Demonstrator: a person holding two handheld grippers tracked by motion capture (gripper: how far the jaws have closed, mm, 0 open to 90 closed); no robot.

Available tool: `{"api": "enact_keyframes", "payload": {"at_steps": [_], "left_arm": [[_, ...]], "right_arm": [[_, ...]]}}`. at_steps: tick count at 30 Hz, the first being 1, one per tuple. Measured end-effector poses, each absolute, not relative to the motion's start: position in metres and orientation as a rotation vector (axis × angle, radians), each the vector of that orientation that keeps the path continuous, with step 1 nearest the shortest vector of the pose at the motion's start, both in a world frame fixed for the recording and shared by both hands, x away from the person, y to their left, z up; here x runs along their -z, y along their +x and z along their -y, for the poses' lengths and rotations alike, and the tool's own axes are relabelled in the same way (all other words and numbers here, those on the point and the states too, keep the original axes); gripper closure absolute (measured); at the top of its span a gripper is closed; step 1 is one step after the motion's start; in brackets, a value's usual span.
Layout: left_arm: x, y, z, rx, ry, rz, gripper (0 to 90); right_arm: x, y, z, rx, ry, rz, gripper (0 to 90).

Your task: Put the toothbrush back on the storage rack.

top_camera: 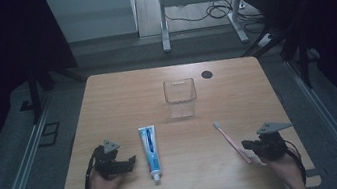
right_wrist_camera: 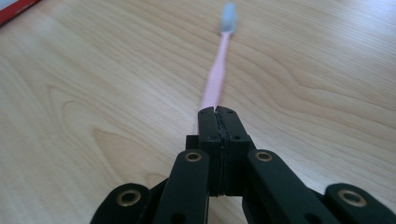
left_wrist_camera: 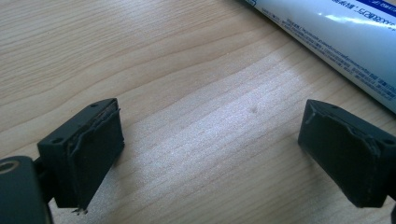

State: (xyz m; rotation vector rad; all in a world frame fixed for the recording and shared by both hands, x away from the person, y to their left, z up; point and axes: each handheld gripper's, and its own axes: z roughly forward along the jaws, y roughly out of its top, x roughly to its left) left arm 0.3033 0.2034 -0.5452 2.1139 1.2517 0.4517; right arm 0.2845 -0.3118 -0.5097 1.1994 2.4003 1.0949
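Note:
A white and blue toothpaste tube [top_camera: 150,150] lies lengthwise on the wooden table [top_camera: 121,96], cap toward the front. My left gripper [top_camera: 131,161] rests just left of it, open, with bare wood between its pads [left_wrist_camera: 210,149]; the tube [left_wrist_camera: 336,32] passes beyond the right pad. A pink toothbrush [top_camera: 227,138] with a pale head lies at the right front. My right gripper [top_camera: 246,146] sits at its handle end, shut. In the right gripper view the handle [right_wrist_camera: 217,77] runs out from under the closed tips [right_wrist_camera: 218,112]; no gap shows between the pads.
A clear plastic cup [top_camera: 180,96] stands upright at the middle back of the table. A black round grommet [top_camera: 207,74] sits behind it to the right. A red edge [right_wrist_camera: 14,8] shows at the far left in the right gripper view. Dark floor surrounds the table.

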Motion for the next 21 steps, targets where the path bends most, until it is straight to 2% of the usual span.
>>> {"api": "enact_keyframes", "payload": {"at_steps": [9, 21], "left_arm": [[0.545, 0.303, -0.203, -0.451, 2.107, -1.255, 6.7], [0.545, 0.303, -0.203, -0.451, 2.108, -1.255, 6.7]], "right_arm": [[0.52, 0.282, 0.293, -1.075, 1.145, -2.472, 89.6], [0.524, 0.284, 0.297, -1.042, 1.138, -2.477, 89.5]]}}
